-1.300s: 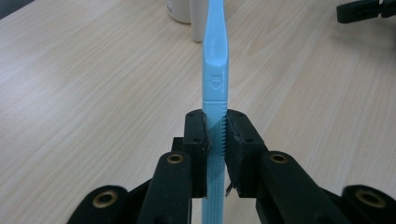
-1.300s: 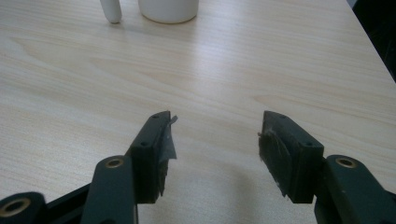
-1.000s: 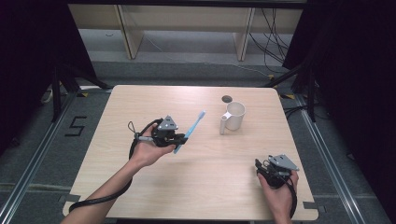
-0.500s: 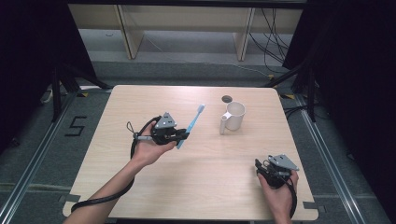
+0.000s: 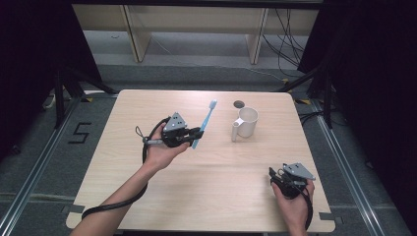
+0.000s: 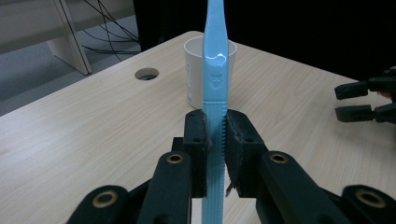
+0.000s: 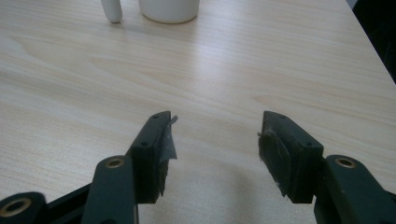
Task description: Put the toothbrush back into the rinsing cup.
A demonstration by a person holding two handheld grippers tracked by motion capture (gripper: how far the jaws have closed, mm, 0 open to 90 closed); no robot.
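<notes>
My left gripper [image 5: 195, 134] [image 6: 215, 140] is shut on the handle of a light blue toothbrush [image 5: 205, 123] [image 6: 215, 84], held above the middle of the wooden table [image 5: 147, 113] with its head pointing away toward the far edge. A white mug [image 5: 246, 122] [image 6: 198, 70] stands upright to the right of it, handle toward the front left; its base [image 7: 169, 10] and handle [image 7: 112, 11] appear at the top of the right gripper view. My right gripper [image 5: 275, 177] [image 7: 215, 140] stands open near the table's front right corner, low over bare wood, nothing between its fingers.
A small round hole [image 5: 239, 104] [image 6: 146, 73] is cut in the tabletop just behind the mug. Beyond the far edge stand shelf legs and loose cables on the floor. The right gripper [image 6: 359, 100] appears far off in the left gripper view.
The left gripper has lifted and turned the toothbrush a little, so it points more steeply toward the far edge. The right hand has stayed put.
</notes>
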